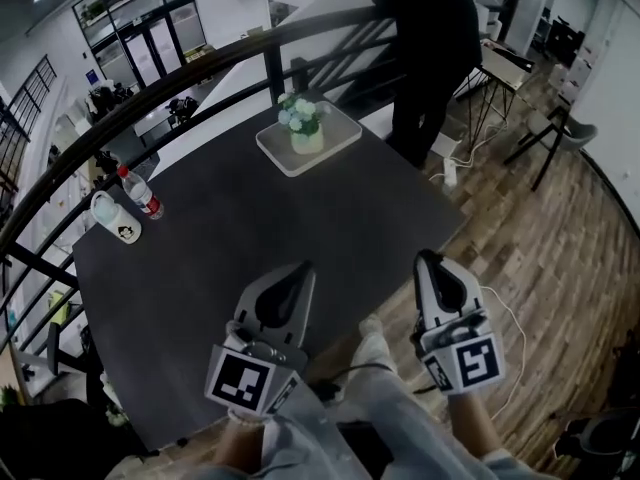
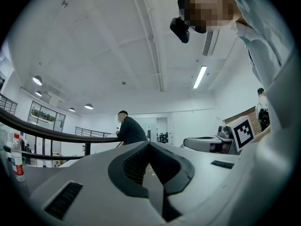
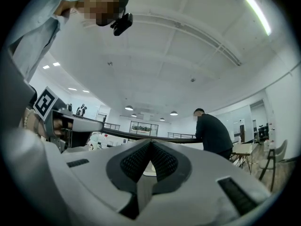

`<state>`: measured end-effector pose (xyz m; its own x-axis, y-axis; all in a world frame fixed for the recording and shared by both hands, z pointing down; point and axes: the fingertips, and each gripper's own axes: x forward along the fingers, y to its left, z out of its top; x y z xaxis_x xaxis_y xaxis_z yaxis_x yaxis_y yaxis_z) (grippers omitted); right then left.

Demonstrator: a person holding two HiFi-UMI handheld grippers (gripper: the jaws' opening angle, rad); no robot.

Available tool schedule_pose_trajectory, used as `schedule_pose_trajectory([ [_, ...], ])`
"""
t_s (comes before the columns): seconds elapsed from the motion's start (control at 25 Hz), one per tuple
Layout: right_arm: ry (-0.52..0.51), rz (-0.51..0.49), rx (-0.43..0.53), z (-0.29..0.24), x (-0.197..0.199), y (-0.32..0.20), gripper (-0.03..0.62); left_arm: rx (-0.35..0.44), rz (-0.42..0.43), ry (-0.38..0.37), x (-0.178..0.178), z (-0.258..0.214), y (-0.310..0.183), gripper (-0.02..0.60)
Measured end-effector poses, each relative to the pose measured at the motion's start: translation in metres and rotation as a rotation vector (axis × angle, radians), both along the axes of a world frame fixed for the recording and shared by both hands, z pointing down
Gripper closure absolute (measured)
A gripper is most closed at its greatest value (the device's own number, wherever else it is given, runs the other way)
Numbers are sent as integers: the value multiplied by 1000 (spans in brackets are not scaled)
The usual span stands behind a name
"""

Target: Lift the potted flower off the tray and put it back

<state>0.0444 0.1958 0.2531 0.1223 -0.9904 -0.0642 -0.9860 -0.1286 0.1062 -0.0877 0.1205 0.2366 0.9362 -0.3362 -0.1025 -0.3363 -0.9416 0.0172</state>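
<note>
The potted flower [image 1: 304, 126], pale blooms in a light pot, stands upright on a white square tray [image 1: 283, 156] at the far side of the dark table [image 1: 300, 228]. Both grippers hover near the table's front edge, well short of the tray. My left gripper [image 1: 303, 267] points toward the tray with its jaws together and nothing between them; in its own view the left gripper [image 2: 149, 144] hides the flower. My right gripper [image 1: 427, 257] is just off the table's right corner, also shut and empty. In the right gripper view the right gripper [image 3: 150, 142] covers most of the table.
A water bottle [image 1: 141, 194] and a white cup [image 1: 116, 219] stand near the table's left edge. A dark railing [image 1: 200, 80] curves behind the table. A person in dark clothes [image 1: 428, 38] stands by it beyond the tray. Wooden floor with a cable and power strip [image 1: 449, 173] lies to the right.
</note>
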Motion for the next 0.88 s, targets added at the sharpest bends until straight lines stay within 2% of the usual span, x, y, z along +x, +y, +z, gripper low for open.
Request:
schedule_pose_trajectory([
  [0.56,27,-238,-33,-1,88,-96,591,-20,-188,-29,93,-2,-65,583],
  [0.88,12,-375,-42,3,131,-155,591,-45,-321,-56,129,6,-101,583],
])
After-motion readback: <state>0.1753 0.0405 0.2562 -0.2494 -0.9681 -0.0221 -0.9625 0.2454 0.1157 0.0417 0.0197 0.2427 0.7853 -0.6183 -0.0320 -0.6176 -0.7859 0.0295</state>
